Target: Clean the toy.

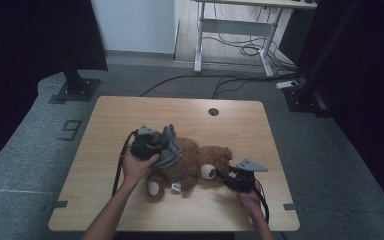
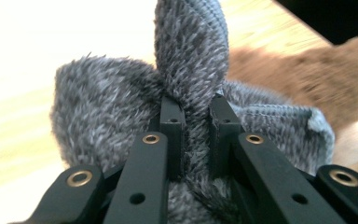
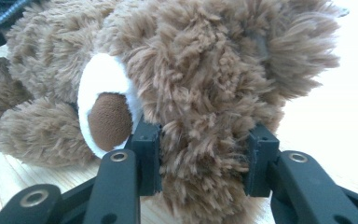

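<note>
A brown teddy bear (image 1: 195,165) lies on its back near the middle of the wooden table (image 1: 105,120), slightly toward the person's edge. Its head points to the right in the high view and its legs point to the left and toward the person. A small white tag (image 1: 176,187) sits beside one leg.

The left gripper (image 2: 193,121) pinches a fold of grey fuzzy cloth (image 2: 107,107). Its jaws are pressed nearly together with only the fabric between them. The rest of the cloth bunches out on both sides of the jaws. In the high view, the left gripper (image 1: 166,147) holds this cloth (image 1: 172,152) over the bear's body, and the left hand (image 1: 137,167) grips the tool from below.

The right gripper (image 3: 200,158) clamps the bear's head (image 3: 205,84). Its jaws stand partly apart and press into the fur on both sides, just beside the white muzzle (image 3: 105,107) with its brown nose. In the high view, the right gripper (image 1: 227,176) sits at the bear's head, just right of the muzzle (image 1: 208,171).
</note>
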### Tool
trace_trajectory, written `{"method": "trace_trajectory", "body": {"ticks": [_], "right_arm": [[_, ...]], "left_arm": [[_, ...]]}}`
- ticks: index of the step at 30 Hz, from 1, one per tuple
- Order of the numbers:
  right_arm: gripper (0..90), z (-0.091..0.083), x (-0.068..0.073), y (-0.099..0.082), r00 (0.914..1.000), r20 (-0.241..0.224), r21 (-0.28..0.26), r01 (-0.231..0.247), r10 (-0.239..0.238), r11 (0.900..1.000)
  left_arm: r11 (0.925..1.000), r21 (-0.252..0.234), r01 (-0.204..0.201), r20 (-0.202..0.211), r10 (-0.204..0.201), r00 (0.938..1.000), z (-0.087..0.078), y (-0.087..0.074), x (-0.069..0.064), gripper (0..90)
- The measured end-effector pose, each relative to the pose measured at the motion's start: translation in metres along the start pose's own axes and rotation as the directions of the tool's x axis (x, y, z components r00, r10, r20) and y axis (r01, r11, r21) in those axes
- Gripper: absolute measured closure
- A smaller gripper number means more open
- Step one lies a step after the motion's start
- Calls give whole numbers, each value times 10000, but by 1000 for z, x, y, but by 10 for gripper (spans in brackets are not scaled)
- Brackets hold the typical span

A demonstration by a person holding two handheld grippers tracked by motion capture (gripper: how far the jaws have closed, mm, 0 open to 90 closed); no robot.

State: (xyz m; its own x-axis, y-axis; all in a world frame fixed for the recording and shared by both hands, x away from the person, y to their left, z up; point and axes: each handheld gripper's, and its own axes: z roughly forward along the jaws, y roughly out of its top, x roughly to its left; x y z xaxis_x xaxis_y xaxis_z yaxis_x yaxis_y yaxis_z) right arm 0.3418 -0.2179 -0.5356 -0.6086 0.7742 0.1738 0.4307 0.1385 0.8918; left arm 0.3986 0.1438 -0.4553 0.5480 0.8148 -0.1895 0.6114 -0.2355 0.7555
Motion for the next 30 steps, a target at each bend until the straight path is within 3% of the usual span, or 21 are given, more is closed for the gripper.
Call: {"method": "trace_trajectory", "body": {"ticks": [1, 2, 4, 7, 9, 12, 16, 20, 24, 28, 30], "right_arm": [[578, 0, 0, 0, 10000, -2, 0, 5, -5, 10000], [579, 0, 0, 0, 10000, -6, -5, 7, -7, 10000], [579, 0, 0, 0, 10000, -2, -19, 0, 0, 10000], [579, 0, 0, 0, 10000, 15, -9, 7, -7, 10000], [581, 1, 0, 0, 10000, 80, -23, -2, 2, 10000], [588, 2, 1, 0, 9998, 209, -68, 4, -3, 10000], [589, 2, 2, 0, 9996, 284, -74, 33, -31, 10000], [581, 1, 2, -1, 9996, 258, -100, 67, -64, 9999], [429, -4, 0, 0, 10000, -36, -146, -81, 81, 9999], [276, -8, -2, 3, 9994, -202, -3, -270, 269, 9996], [206, -11, -2, 7, 9994, -58, 58, -339, 340, 9994]], "left_arm": [[10000, 0, 0, 0, 0, 10000, 0, 0, 0, 787], [9996, 139, 236, -130, -234, 9996, -1, -9, 11, 787], [9986, 144, 503, -93, -502, 9987, -3, -16, 20, 787], [9981, 61, 620, 44, -620, 9981, -6, -19, 23, 787], [9987, -19, 506, 26, -506, 9987, -9, -15, 18, 786], [9997, -247, 42, 148, -38, 9999, -9, 1, 0, 783], [9996, -237, -127, 723, 144, 9973, 3, 15, -22, 781], [9995, 26, -325, 757, 322, 9966, 20, 17, -36, 779], [9998, -94, -187, 883, 194, 9959, 25, 6, -35, 784], [9985, -312, -448, 962, 476, 9942, 21, -5, -35, 788], [9975, -422, -562, 921, 599, 9939, 18, -11, -37, 790]]}}
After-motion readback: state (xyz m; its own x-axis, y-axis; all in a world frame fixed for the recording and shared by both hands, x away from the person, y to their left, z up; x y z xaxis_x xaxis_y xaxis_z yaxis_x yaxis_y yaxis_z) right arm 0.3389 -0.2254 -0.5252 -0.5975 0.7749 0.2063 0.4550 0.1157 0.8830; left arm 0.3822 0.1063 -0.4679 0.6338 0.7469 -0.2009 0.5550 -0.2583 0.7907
